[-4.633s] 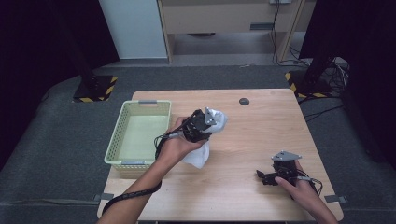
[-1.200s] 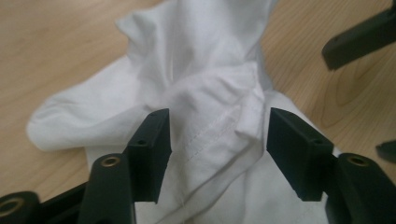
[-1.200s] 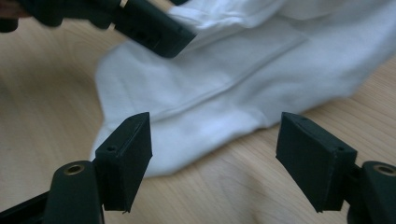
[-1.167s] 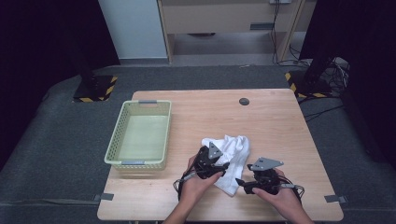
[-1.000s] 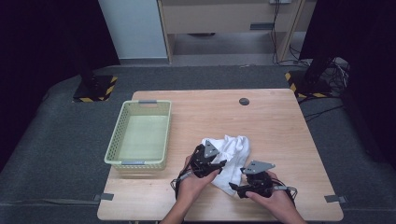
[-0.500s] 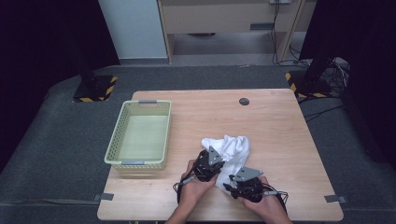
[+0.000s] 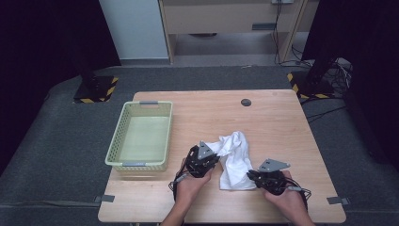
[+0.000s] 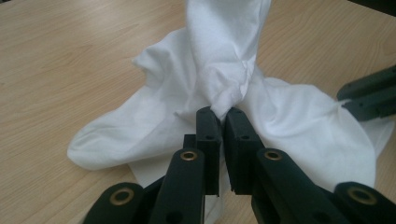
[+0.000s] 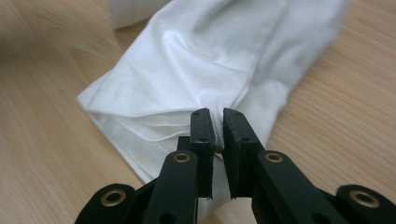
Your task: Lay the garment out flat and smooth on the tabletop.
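A crumpled white cloth (image 7: 235, 157) lies on the wooden table (image 7: 277, 122), near its front edge. My left gripper (image 7: 215, 159) sits at the cloth's left side. Its jaws have just been closing and now pinch a gathered bunch of the cloth (image 8: 205, 60) at the left gripper's tips (image 8: 222, 114). My right gripper (image 7: 250, 177) is at the cloth's front right corner. Its jaws have also just been closing and are shut on a folded edge of the cloth (image 9: 210, 56) at the right gripper's tips (image 9: 218, 116). The right gripper's jaws (image 8: 369, 93) also appear at the right edge of the left gripper view.
A pale green plastic basket (image 7: 139, 164) stands on the table's left side, close to my left hand. A small black round disc (image 7: 245, 102) is set in the table near the far edge. Bare wood stretches behind and to the right of the cloth.
The right gripper came in from the right to the cloth's front corner, closed on it, then shifted back to the right. The left gripper closed on the cloth and stayed put.
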`<state>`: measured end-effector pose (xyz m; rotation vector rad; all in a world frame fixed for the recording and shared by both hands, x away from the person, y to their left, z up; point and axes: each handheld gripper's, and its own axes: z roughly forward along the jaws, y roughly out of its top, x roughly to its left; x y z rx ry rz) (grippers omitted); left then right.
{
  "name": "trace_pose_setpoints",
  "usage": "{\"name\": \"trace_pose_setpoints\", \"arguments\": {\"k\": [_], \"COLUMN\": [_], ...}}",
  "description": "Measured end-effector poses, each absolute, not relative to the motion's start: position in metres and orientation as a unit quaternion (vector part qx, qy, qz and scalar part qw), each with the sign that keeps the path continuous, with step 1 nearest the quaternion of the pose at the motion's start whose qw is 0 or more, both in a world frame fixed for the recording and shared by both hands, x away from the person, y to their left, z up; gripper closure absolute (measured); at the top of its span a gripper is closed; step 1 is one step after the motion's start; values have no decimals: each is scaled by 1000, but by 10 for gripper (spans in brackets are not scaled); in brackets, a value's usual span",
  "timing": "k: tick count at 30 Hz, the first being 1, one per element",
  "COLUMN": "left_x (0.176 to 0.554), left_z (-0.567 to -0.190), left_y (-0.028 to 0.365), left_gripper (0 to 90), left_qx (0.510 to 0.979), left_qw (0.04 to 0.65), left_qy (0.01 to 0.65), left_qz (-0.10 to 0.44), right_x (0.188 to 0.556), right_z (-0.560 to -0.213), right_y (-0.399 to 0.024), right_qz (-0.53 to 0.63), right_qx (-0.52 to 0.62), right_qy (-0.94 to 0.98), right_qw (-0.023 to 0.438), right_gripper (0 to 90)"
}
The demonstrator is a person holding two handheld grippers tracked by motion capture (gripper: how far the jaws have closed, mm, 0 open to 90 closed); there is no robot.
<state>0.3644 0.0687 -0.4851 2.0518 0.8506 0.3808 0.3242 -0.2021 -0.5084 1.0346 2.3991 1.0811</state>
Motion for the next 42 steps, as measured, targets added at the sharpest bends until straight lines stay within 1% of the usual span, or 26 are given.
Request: {"name": "trace_pose_setpoints", "arguments": {"k": [4,5,7,10,11,15,17,21,27,30,39,42], "left_x": [364,363,363,362,361,360,359,356,352,351,346,347], "left_z": [-485,-485,-486,-488,-488,-487,-485,-485,-485,-488,-488,-487], "left_y": [67,66,65,66,67,66,66,67,71,73,74,76], "left_gripper": [853,853,853,853,853,857,858,861,862,862,862,862], "left_qx": [825,826,828,822,821,822,823,820,826,824,834,833], "left_qw": [429,428,428,437,439,441,441,445,438,445,435,437], "left_qy": [337,335,333,341,343,341,339,337,335,336,322,321], "left_qz": [148,148,145,129,125,119,119,126,120,101,111,111], "right_x": [328,328,327,324,325,323,323,326,337,341,349,349], "right_z": [-510,-509,-507,-497,-493,-476,-469,-463,-463,-463,-460,-462], "right_y": [-219,-220,-220,-215,-214,-204,-197,-183,-161,-154,-145,-144], "right_qz": [372,373,377,391,396,422,427,432,432,433,437,431], "right_qx": [380,381,378,363,360,327,310,286,250,238,208,201], "right_qy": [834,833,832,829,827,824,825,829,842,846,850,853], "right_qw": [148,149,152,169,173,191,202,210,203,202,205,216], "right_gripper": [824,811,749,584,545,458,445,437,440,440,427,416]}}
